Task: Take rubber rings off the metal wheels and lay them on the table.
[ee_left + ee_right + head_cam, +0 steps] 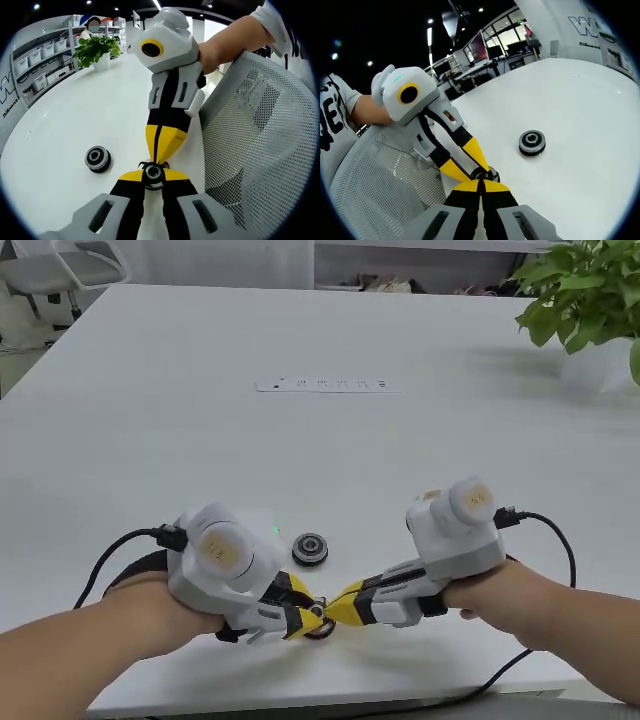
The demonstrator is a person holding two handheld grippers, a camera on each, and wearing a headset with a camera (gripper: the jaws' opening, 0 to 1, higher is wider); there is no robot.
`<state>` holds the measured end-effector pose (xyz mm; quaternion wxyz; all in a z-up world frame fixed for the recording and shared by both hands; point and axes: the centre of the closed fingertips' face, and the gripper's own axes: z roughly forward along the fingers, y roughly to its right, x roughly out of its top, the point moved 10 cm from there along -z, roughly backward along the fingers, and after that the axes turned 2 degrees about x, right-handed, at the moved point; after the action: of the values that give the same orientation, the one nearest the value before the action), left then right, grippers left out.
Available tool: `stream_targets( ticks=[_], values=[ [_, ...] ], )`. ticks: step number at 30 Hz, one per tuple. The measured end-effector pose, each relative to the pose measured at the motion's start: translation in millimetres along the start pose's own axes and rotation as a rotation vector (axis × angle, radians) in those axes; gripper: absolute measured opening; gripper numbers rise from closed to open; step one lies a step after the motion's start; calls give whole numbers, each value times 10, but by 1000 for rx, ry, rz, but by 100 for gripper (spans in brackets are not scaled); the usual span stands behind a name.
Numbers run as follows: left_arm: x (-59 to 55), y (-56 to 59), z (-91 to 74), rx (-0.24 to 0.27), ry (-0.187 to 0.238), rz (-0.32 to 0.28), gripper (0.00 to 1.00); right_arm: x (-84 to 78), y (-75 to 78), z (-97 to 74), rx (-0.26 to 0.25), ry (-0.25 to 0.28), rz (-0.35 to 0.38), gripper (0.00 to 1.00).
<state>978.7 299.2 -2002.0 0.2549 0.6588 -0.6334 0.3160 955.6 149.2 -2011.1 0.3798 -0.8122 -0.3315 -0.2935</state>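
Clamping one wheel (153, 172): left claw (310, 620); right claw (480, 182) closed against it; second wheel (310, 548) apart.

large "W" on far wall (580, 22), shirt (332, 110) lettering perhaps "QE"

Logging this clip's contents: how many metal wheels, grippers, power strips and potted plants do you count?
Metal wheels: 2 (table wheel, held wheel)
Grippers: 2 (left gripper, right gripper)
Power strip: 1
Potted plant: 1
Total: 6
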Motion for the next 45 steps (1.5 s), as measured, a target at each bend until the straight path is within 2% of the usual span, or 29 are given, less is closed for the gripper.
stream_targets(
  ticks=[12, 16, 28, 34, 36, 39, 45],
  values=[
    [-4, 3, -2, 1, 4, -3, 8, 22, -23, 1, 16, 19, 7, 0],
    [-6, 0, -4, -1, 5, -1, 8, 54, -54, 5, 50, 49, 23, 0],
    [-6, -7, -8, -7, 8, 4, 8, -19, 60, -53, -15, 36, 46, 0],
    [0, -15, -8, -10, 4, -13, 9, -4, 51, -46, -12, 36, 33, 0],
    [16, -17, -12, -4, 5, -8, 14, 2, 47, -48, -9, 40, 33, 0],
    [52, -32, -48, -7, 24, -27, 16, 10, 42, -56, -8, 44, 33, 0],
    [60, -36, -125, -13, 15, -30, 19, 24, 46, -81, -6, 58, 37, 0]
  ],
)
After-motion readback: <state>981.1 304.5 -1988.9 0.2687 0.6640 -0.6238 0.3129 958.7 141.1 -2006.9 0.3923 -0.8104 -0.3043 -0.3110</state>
